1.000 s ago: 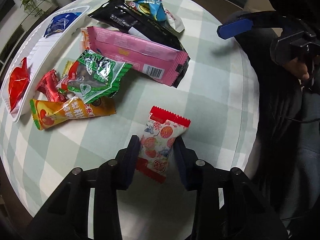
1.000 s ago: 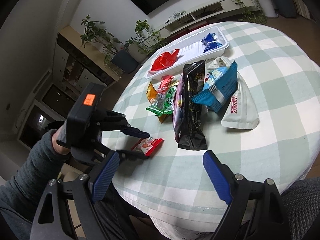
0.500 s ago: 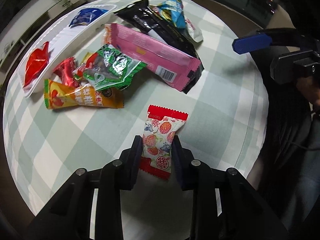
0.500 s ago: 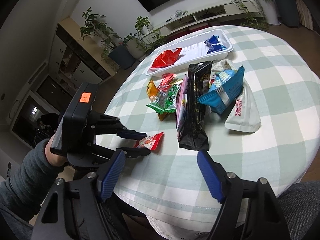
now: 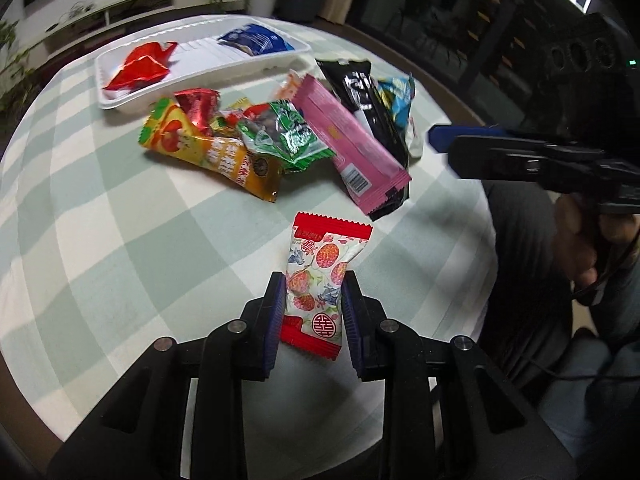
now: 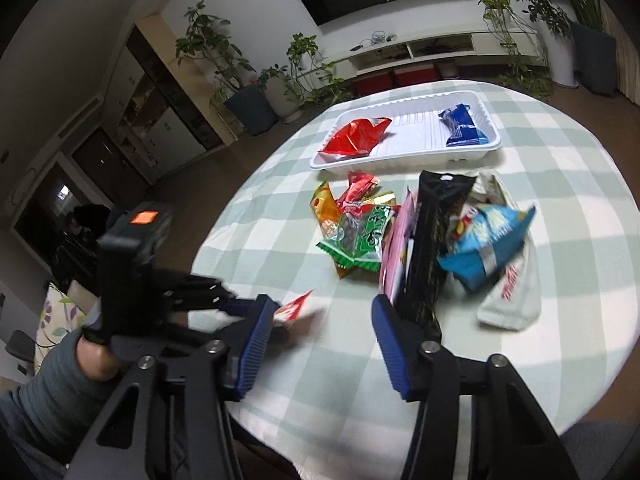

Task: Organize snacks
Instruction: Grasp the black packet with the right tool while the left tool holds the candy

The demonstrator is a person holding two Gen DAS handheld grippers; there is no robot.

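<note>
From the left wrist view, the left tongs point(image 5: 314, 312) are clenched on a red-and-white candy packet point(image 5: 320, 284), which a second ago lay loose between wider pads on the checked counter point(image 5: 120, 240) and now appears lifted clear of the cloth; the view has swung so the white tray point(image 5: 280, 60) sits at 12 o'clock rather than at 10, with the heap of snacks point(image 5: 280, 140) between tray and packet. The right tongs point(image 5: 472, 142) reach in from 3 o'clock. From the right wrist view, those right tongs point(image 6: 320, 344) are closing with nothing between them, hovering over the counter's near edge, while the blurred packet point(image 6: 294, 308) hangs at 9 o'clock in the other hand's grip. Judged from this, the pick is secured and the carry to the tray, which already holds a red packet point(image 6: 356, 136) and a blue packet point(image 6: 462, 128), can begin.
</note>
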